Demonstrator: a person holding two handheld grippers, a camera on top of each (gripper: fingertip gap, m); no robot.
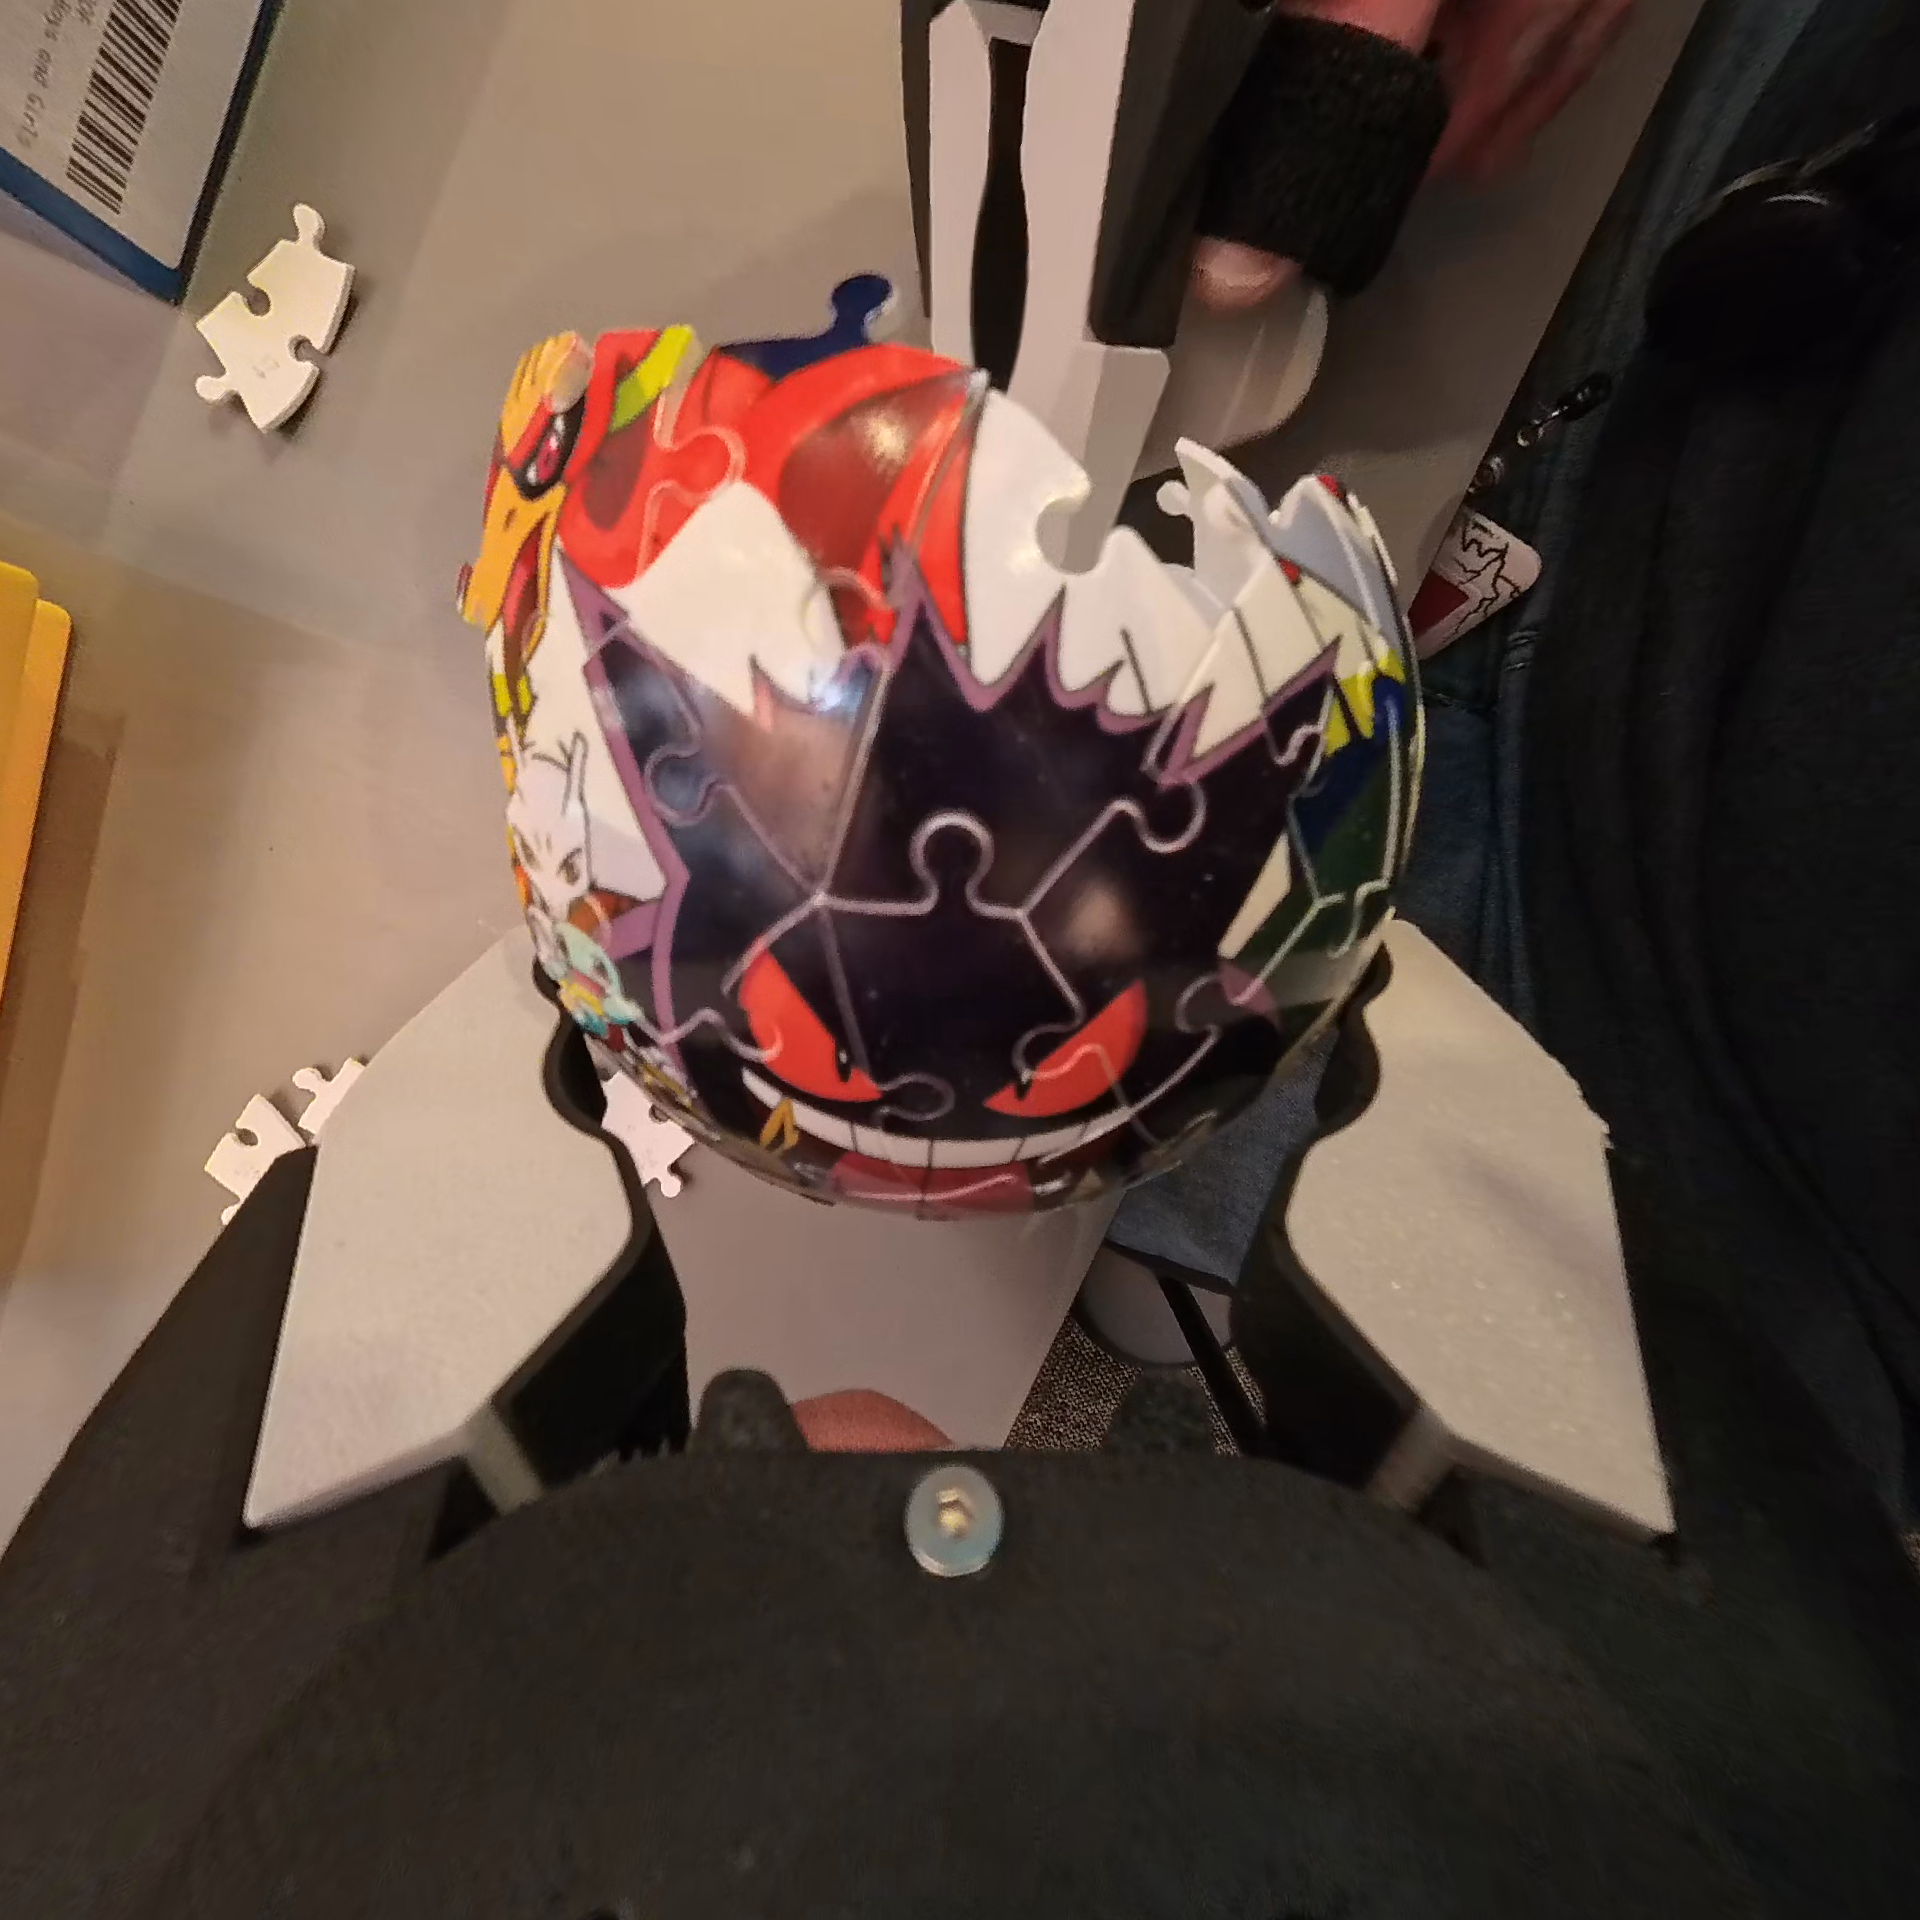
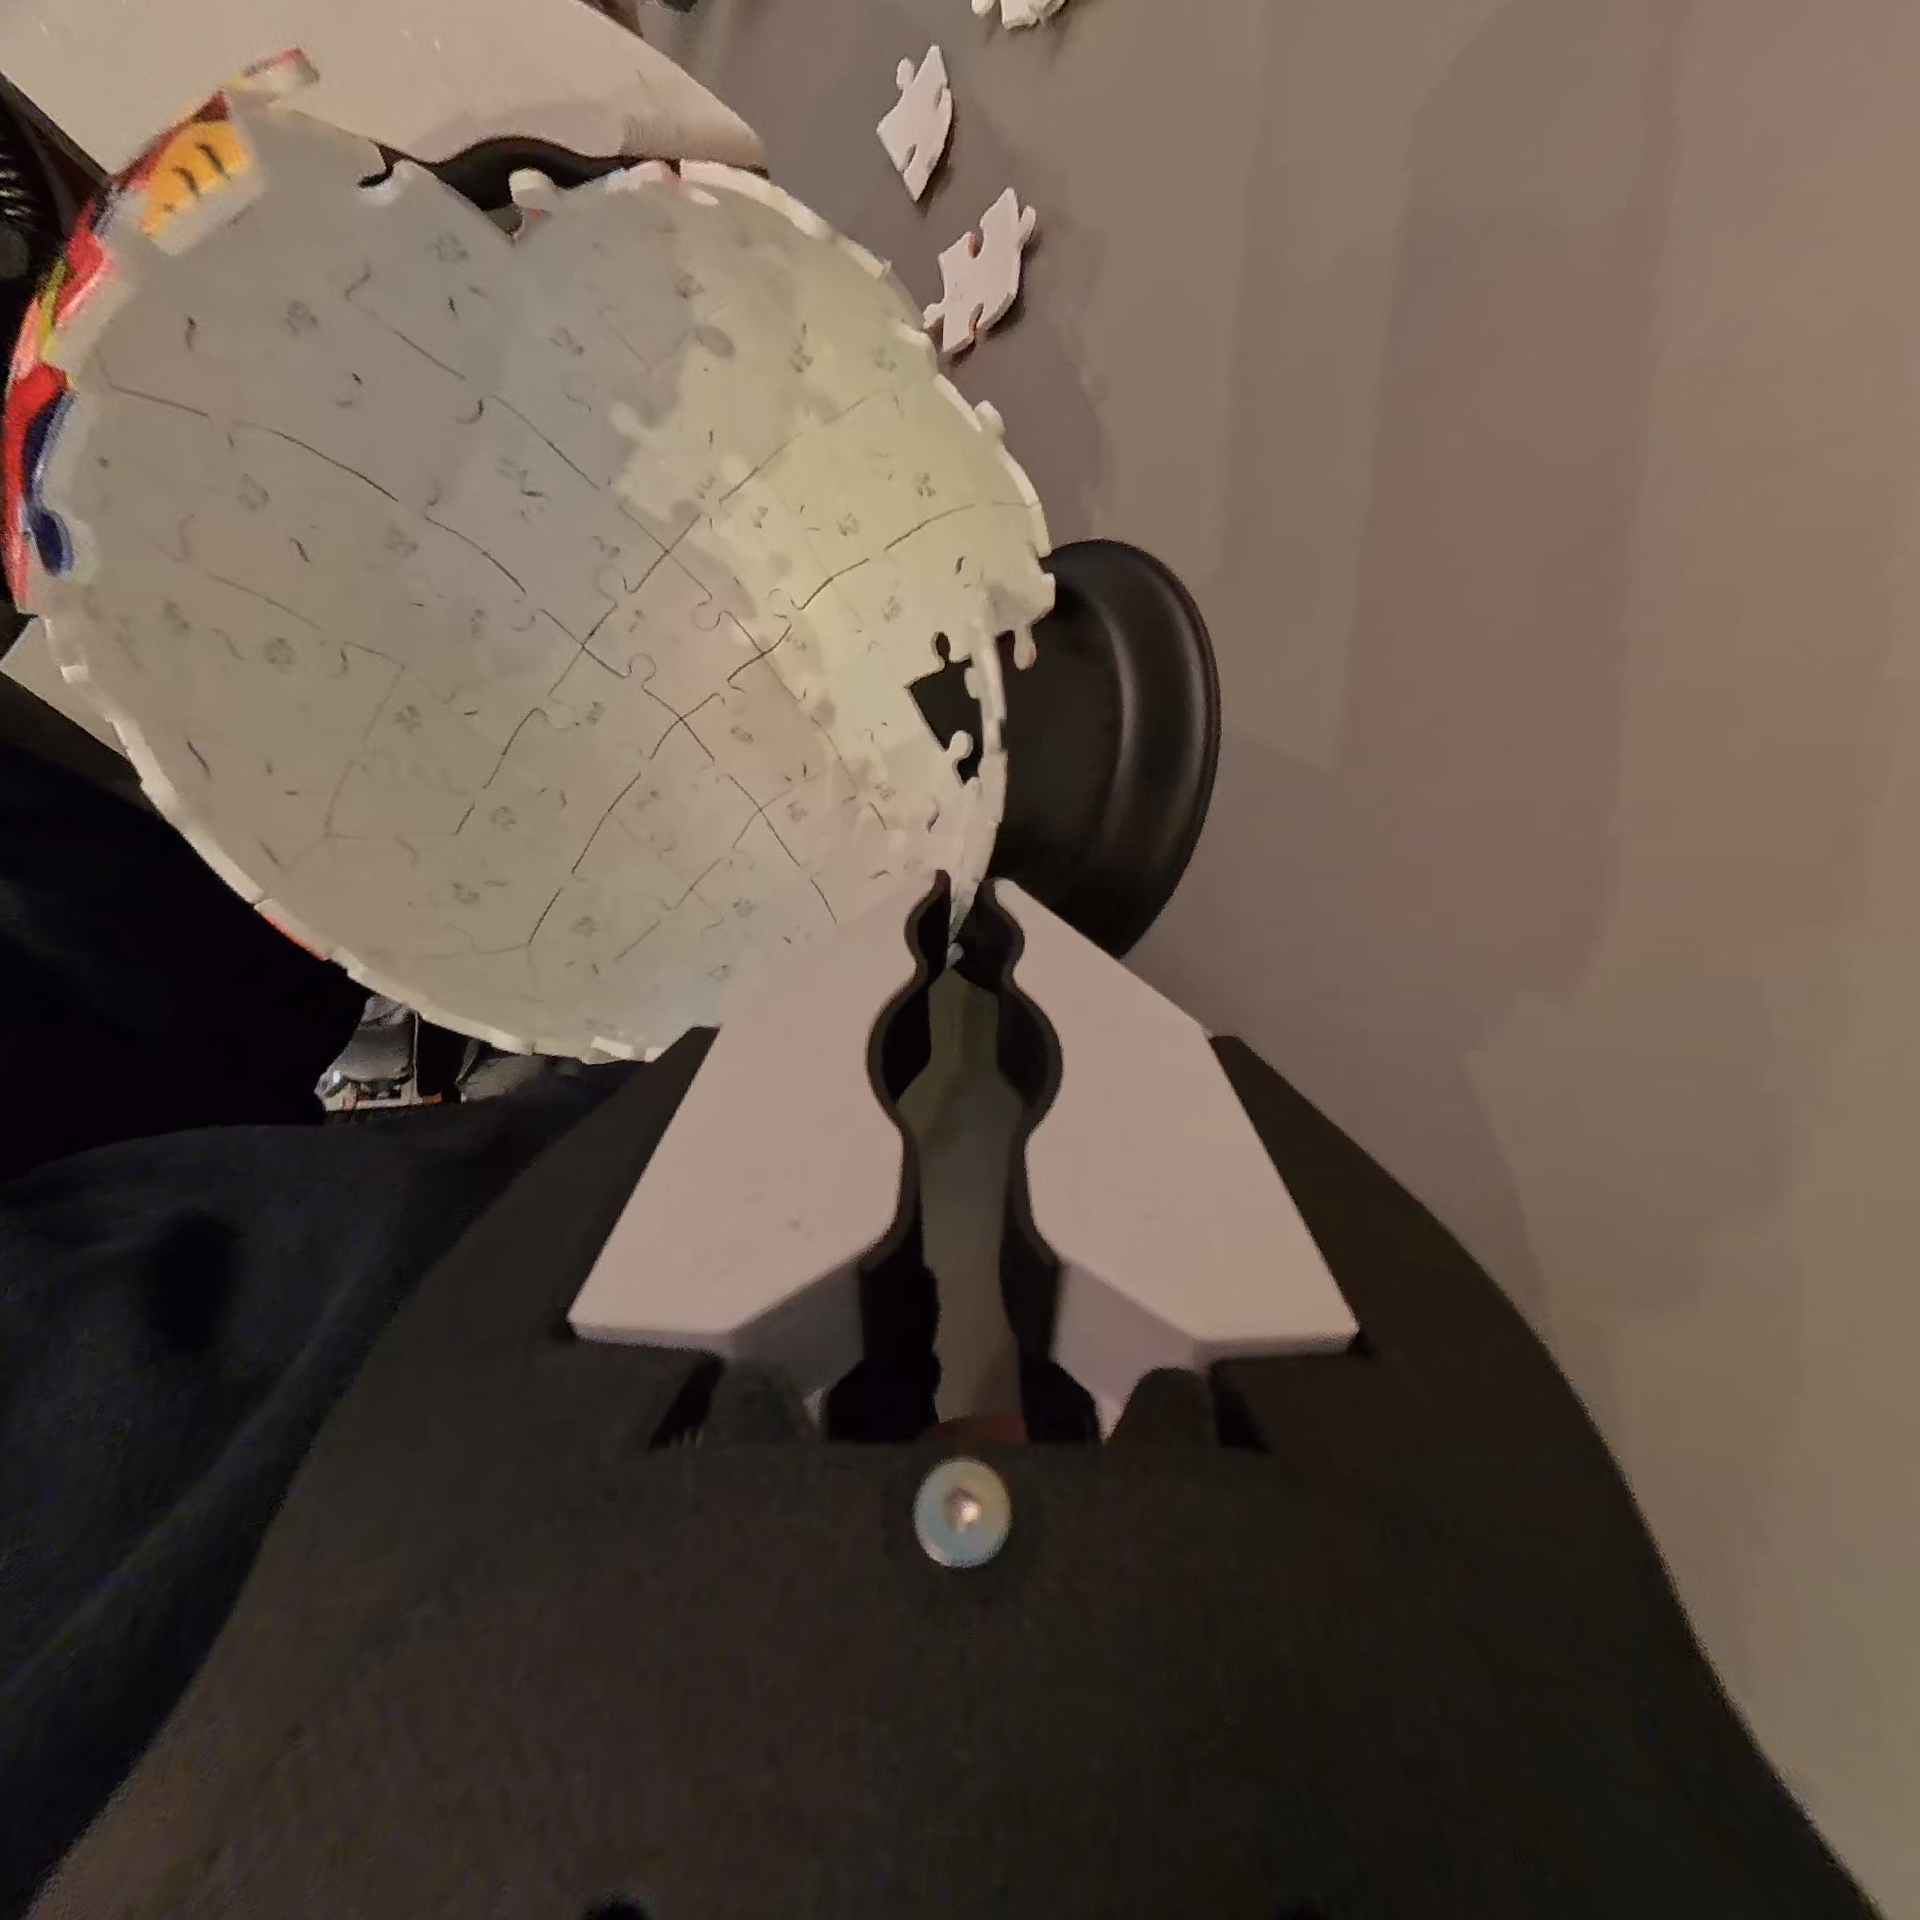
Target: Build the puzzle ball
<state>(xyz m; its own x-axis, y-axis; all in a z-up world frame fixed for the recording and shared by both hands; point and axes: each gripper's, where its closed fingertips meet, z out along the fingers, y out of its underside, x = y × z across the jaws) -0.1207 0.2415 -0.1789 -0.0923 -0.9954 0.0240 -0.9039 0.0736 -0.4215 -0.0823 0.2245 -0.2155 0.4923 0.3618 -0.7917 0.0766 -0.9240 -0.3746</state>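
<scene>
Your L gripper [image 1: 961, 1049] is spread wide, both fingers cradling the half-built puzzle ball [image 1: 935, 790] above the table [image 1: 364, 644], printed side toward cam. Your R gripper [image 2: 971, 914] is clenched on the ball's jagged rim, white inner side facing it. Black stand [image 2: 1132, 748] sits just behind the shell. Loose white pieces [image 1: 275, 317] lie on table near a box [image 1: 114, 125].

A barcode and small print mark the box [image 1: 114, 125]; faint, seemingly numeric marks dot the puzzle ball [image 2: 499, 582] interior.
</scene>
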